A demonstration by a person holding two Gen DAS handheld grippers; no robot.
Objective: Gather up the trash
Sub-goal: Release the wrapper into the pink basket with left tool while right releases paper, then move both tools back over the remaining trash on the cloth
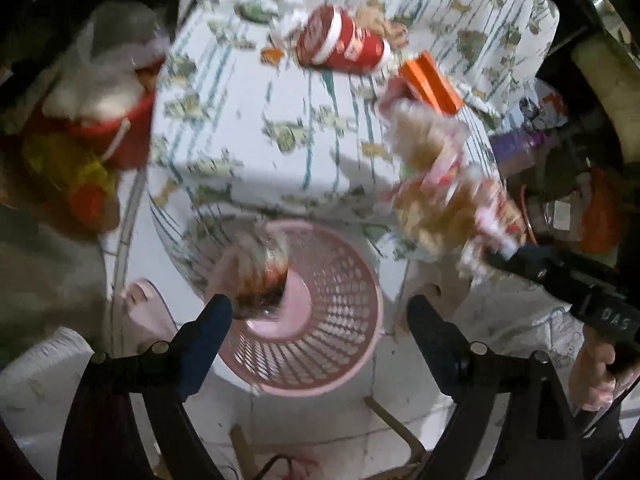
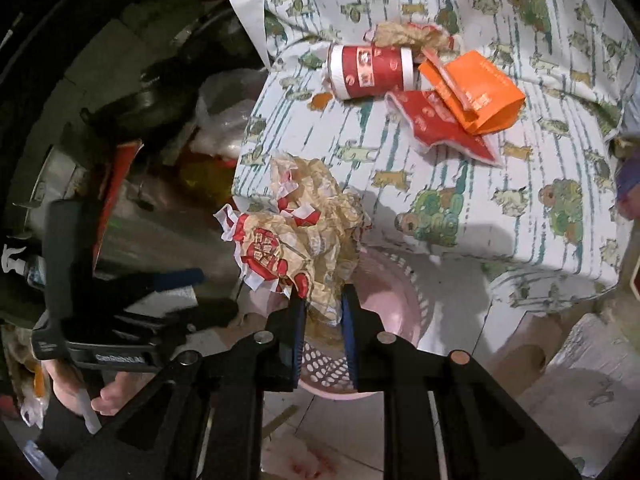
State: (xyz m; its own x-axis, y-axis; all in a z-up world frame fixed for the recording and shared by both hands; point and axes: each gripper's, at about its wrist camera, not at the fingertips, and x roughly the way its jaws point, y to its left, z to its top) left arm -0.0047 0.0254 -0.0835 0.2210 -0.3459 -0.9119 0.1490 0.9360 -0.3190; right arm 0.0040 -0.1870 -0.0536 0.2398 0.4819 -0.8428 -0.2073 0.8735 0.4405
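My left gripper (image 1: 320, 312) is open above the pink mesh basket (image 1: 336, 360), and a blurred brown piece of trash (image 1: 256, 276) is in the air between its fingers and the basket. My right gripper (image 2: 323, 304) is shut on a crumpled brown and red food wrapper (image 2: 296, 236), held over the pink basket (image 2: 392, 304); the wrapper also shows in the left wrist view (image 1: 444, 192). On the patterned tablecloth (image 1: 248, 136) lie a red paper cup (image 1: 344, 40) on its side, an orange box (image 1: 432, 80) and a red wrapper (image 2: 440, 124).
A red bucket (image 1: 116, 132) with a plastic bag stands left of the table. Dark clutter lies to the right (image 1: 568, 168). White sacks (image 2: 592, 392) sit on the tiled floor. More crumpled paper (image 2: 412, 36) lies behind the cup.
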